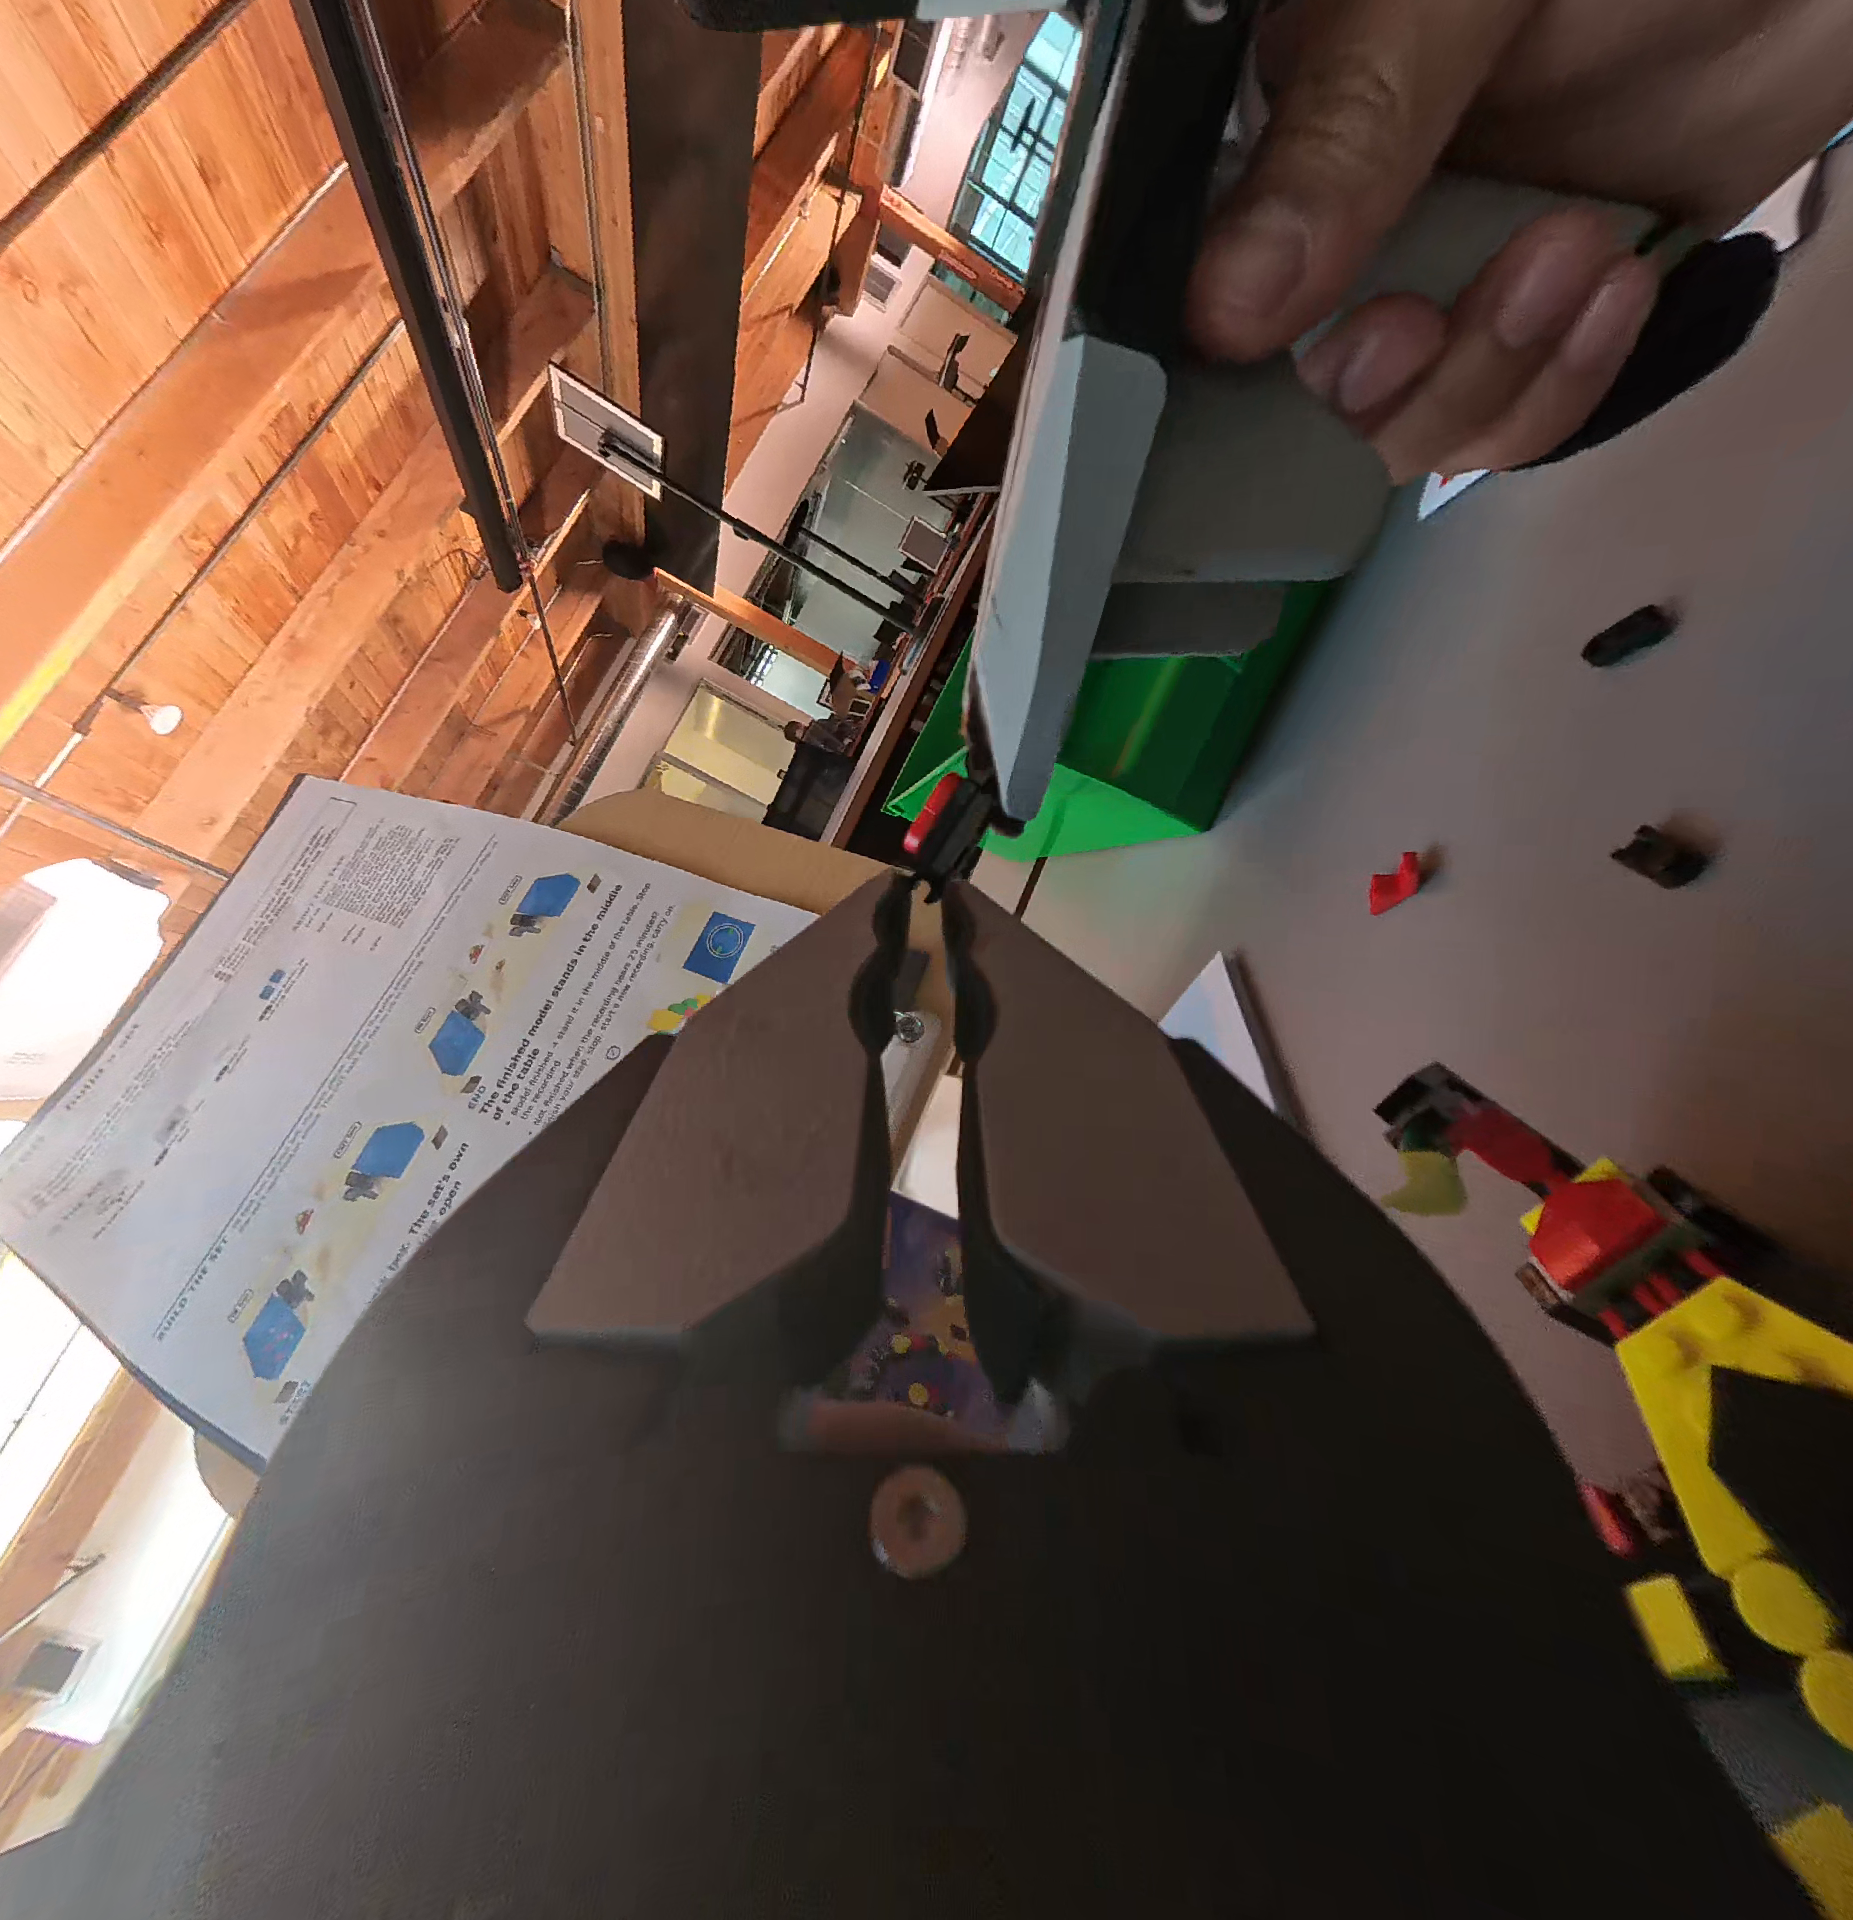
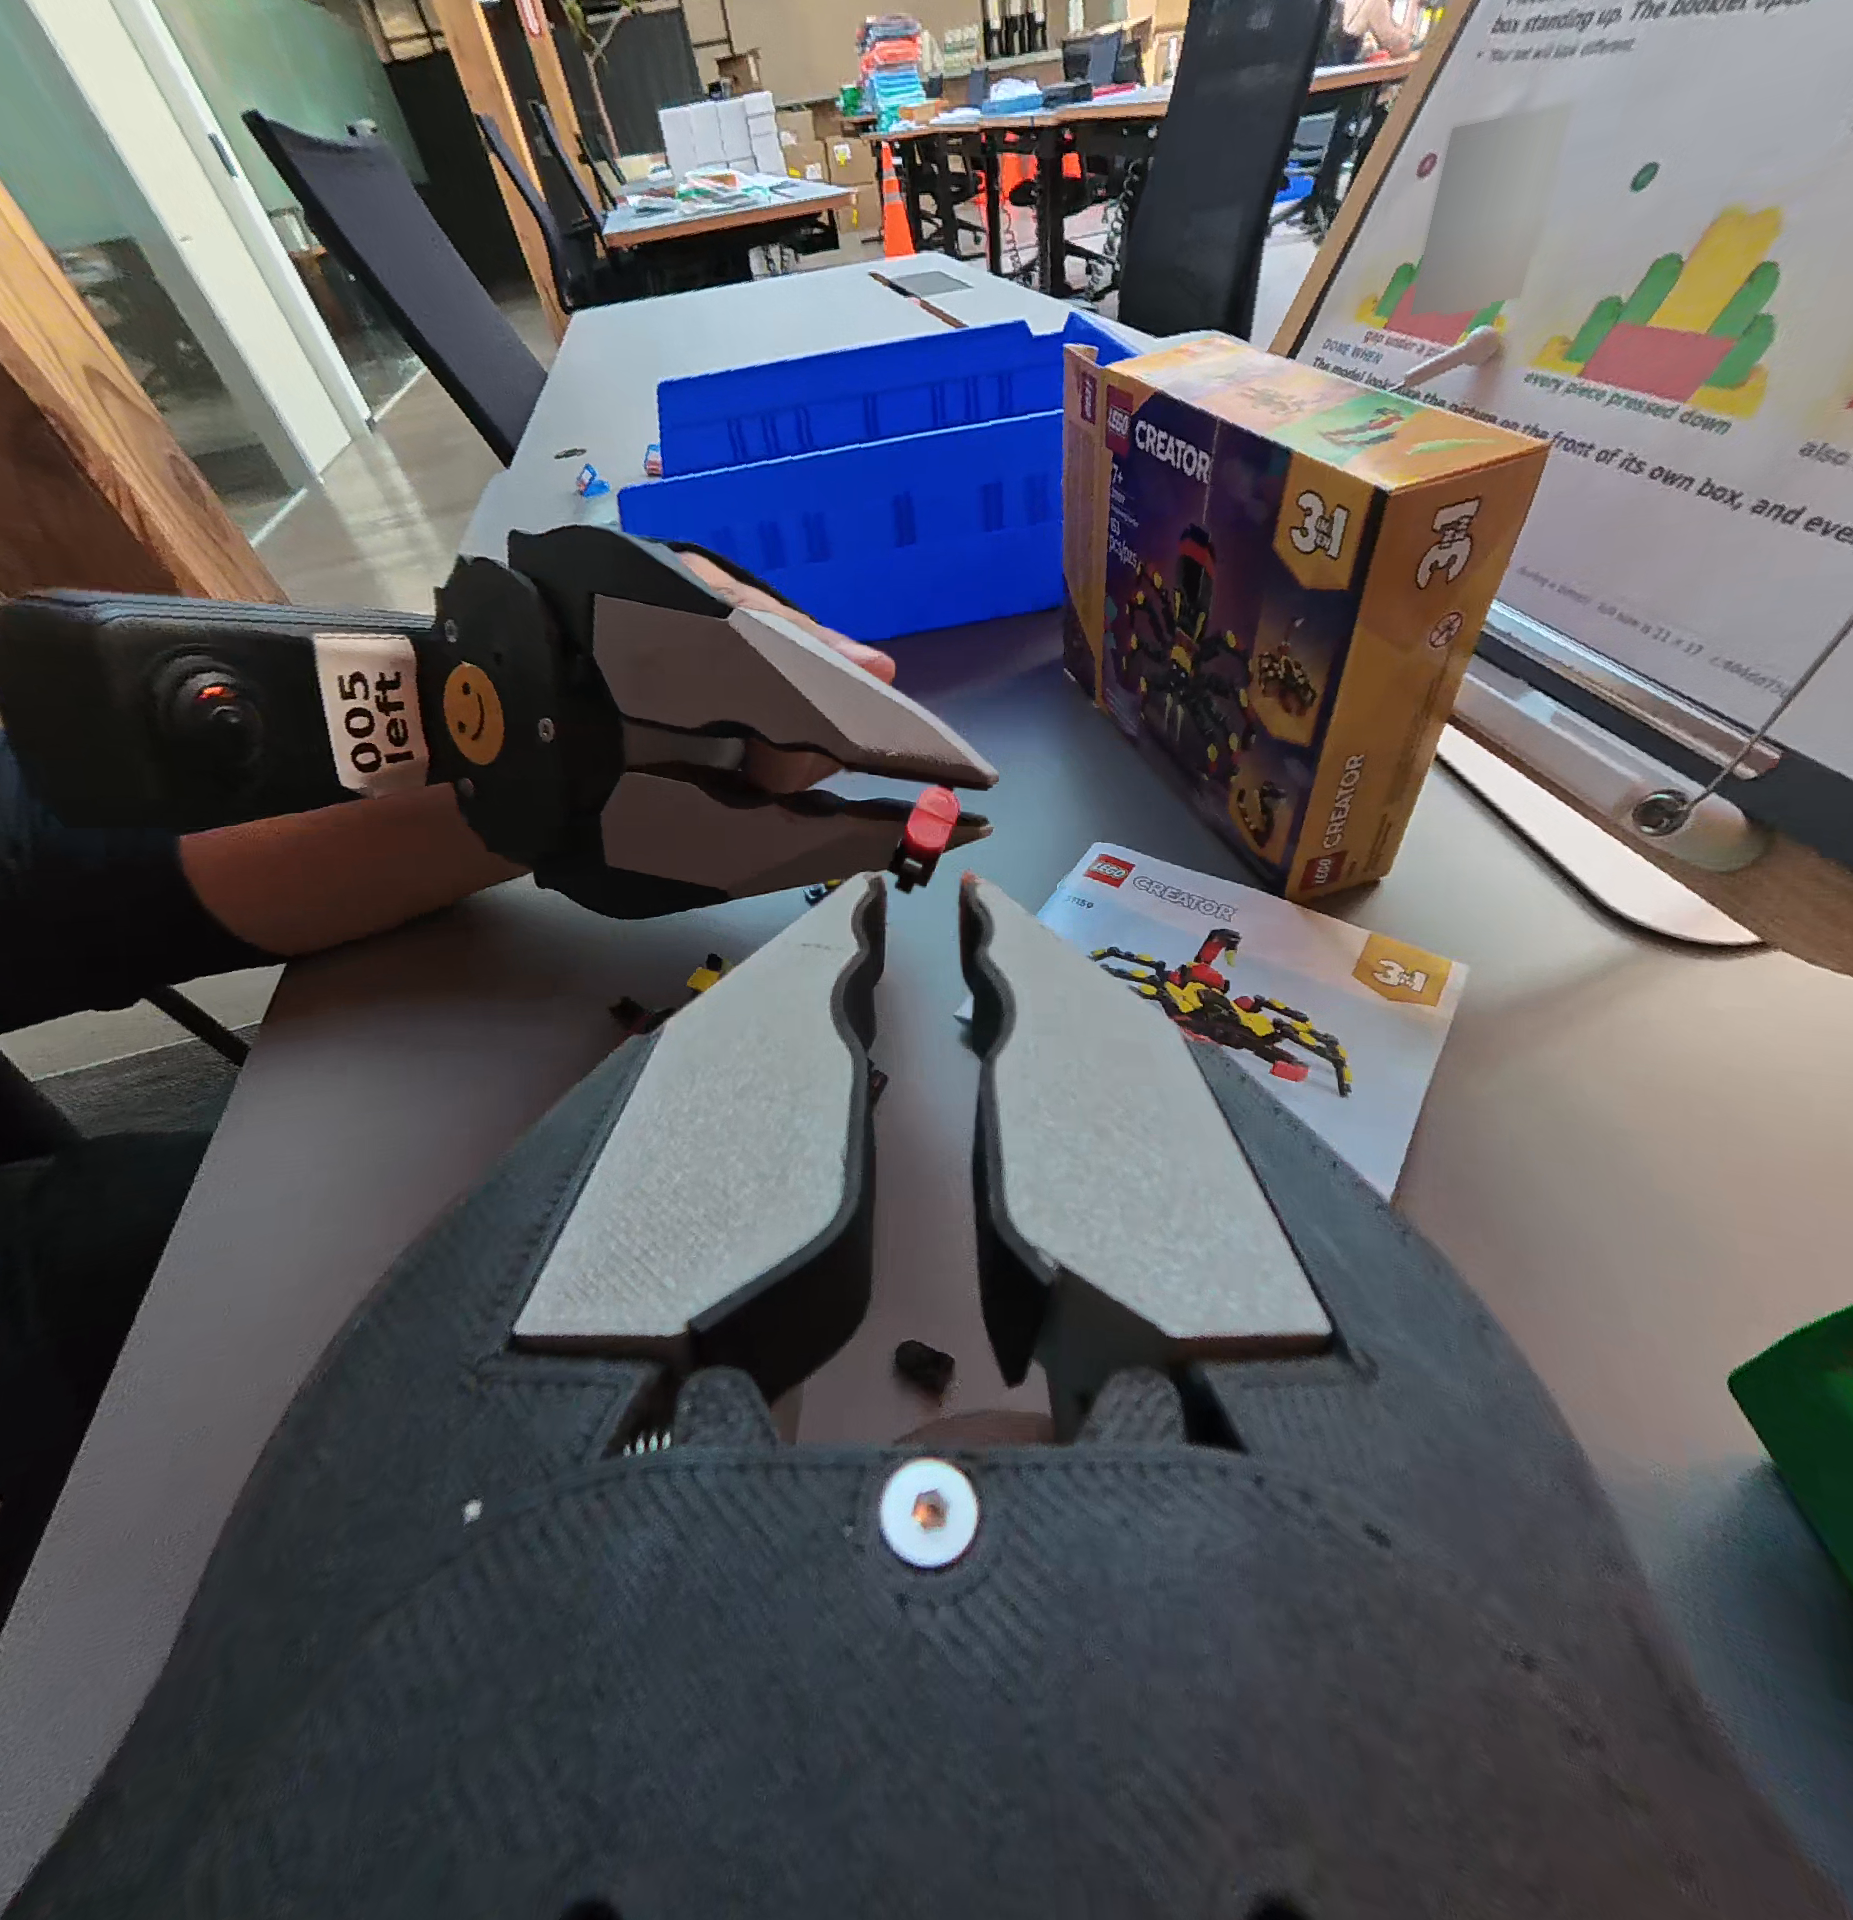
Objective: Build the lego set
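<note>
— Pieces: how many are joined, and how many lie loose?

— A yellow, red and black model (image 1: pixel 1670 1320) lies partly built on the grey table (image 2: pixel 1057 727). Well apart from it, a red piece (image 1: pixel 1395 883) and two black pieces (image 1: pixel 1660 857) lie loose. So part is put together and part, it seems, is not.

— And the tongs?

— The left tongs (image 2: pixel 984 805) are closed almost tight on a small red-and-black piece (image 2: pixel 927 821). They pinch it at the very tips, above the table. The right tongs (image 2: pixel 922 883) stand just beside that piece. Their fingers (image 2: pixel 735 1122) are parted by a clear gap, with nothing between them.

— What does one camera show that the other does not?

— Only the right one shows the blue bin (image 2: pixel 849 488), the toy box (image 2: pixel 1286 603) and the booklet (image 2: pixel 1244 997) lying flat. It also shows a black bit (image 2: pixel 922 1363) on the table under the right tongs. Only the left one shows the model, the loose pieces and the hand (image 1: pixel 1473 260) gripping the right tongs. The green bin (image 1: pixel 1109 748) appears in both.
</note>
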A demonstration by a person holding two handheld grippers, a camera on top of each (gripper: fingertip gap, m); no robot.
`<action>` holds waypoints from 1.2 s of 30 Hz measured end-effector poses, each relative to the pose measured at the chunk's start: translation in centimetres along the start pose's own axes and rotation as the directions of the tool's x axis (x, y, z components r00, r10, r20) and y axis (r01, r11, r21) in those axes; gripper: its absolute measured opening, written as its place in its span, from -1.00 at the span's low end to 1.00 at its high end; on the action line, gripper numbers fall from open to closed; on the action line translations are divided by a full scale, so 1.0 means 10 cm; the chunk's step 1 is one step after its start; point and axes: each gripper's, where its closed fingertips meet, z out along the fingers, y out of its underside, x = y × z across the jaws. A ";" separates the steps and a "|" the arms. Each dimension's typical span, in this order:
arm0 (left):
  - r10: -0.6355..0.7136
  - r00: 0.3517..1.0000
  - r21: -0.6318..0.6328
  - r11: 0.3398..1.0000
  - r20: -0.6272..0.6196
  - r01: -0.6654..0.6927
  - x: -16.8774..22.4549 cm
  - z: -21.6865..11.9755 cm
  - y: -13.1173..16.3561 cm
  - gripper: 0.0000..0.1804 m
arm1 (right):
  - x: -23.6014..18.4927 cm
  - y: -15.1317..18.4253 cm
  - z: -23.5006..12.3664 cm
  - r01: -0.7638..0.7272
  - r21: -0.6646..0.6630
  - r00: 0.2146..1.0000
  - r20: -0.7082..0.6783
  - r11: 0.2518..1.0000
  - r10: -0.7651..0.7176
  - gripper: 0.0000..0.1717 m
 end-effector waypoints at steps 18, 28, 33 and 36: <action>0.044 0.999 -0.049 0.998 -0.028 -0.045 0.08 0.03 0.09 -0.97 | 0.09 0.03 -0.05 -0.055 -0.010 0.998 -0.018 0.998 0.055 -1.00; 0.042 0.999 -0.056 0.998 -0.031 -0.043 0.08 0.03 0.09 -0.97 | 0.10 0.05 -0.04 -0.100 -0.013 0.995 -0.008 0.995 0.100 -1.00; 0.064 0.998 -0.067 0.996 -0.026 -0.065 0.08 0.03 0.10 -0.98 | 0.10 0.07 -0.03 -0.109 -0.020 0.994 -0.008 0.994 0.109 -1.00; 0.046 0.999 -0.071 0.996 -0.012 -0.046 0.07 0.03 0.11 -0.97 | 0.11 0.05 -0.02 -0.101 -0.011 0.995 -0.019 0.995 0.101 -1.00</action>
